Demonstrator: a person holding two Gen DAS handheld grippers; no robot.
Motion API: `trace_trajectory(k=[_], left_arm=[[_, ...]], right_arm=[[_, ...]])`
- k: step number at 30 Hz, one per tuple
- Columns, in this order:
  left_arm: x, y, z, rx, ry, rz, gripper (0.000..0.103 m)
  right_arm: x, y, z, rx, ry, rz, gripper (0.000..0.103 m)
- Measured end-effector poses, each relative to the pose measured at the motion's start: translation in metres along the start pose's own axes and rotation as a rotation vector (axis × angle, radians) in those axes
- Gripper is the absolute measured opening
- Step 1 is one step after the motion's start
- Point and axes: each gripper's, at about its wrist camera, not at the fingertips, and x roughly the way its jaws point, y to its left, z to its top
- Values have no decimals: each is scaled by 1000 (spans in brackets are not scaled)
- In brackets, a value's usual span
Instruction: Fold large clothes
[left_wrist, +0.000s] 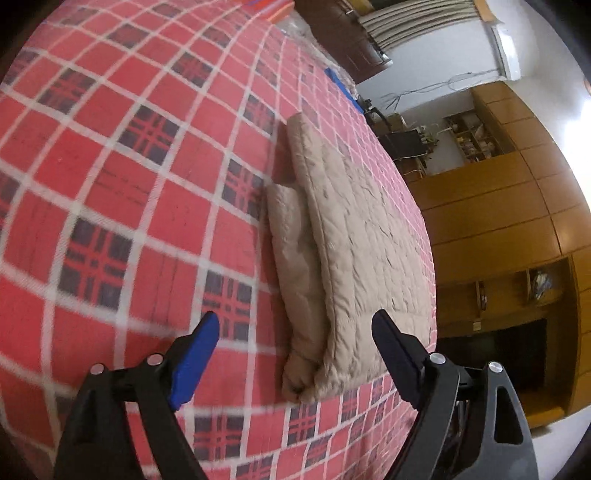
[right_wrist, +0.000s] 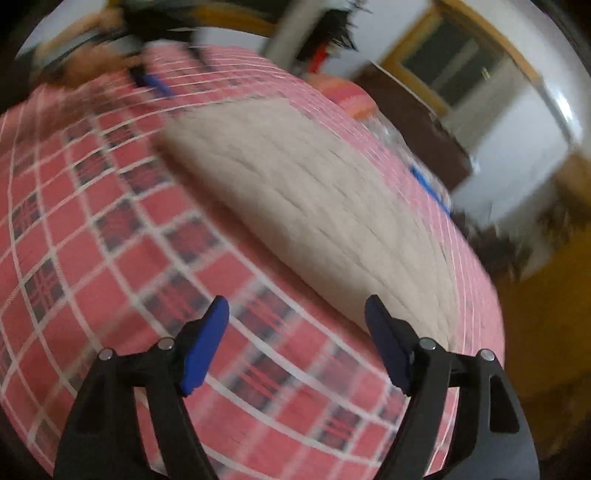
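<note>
left gripper – fingers spread wide, empty, above the near end of the garment | right gripper – likewise parted, empty | beige quilted garment folded flat on red plaid bedspread | wooden cabinets beyond – right view blurred, possibly mid-motion

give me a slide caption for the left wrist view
Open left gripper above a folded beige quilted garment lying on a red plaid bedspread.
</note>
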Motion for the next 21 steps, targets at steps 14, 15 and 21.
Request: trace_trajectory(k=[14, 15, 21], left_arm=[[59, -6, 58, -6, 53, -12, 84], [62, -6, 61, -2, 63, -13, 83], [73, -16, 66, 38, 85, 3, 82]], right_arm=[[59, 80, 92, -218, -87, -103, 76], [64, 80, 97, -217, -84, -96, 76], [81, 92, 110, -247, -87, -117, 76]])
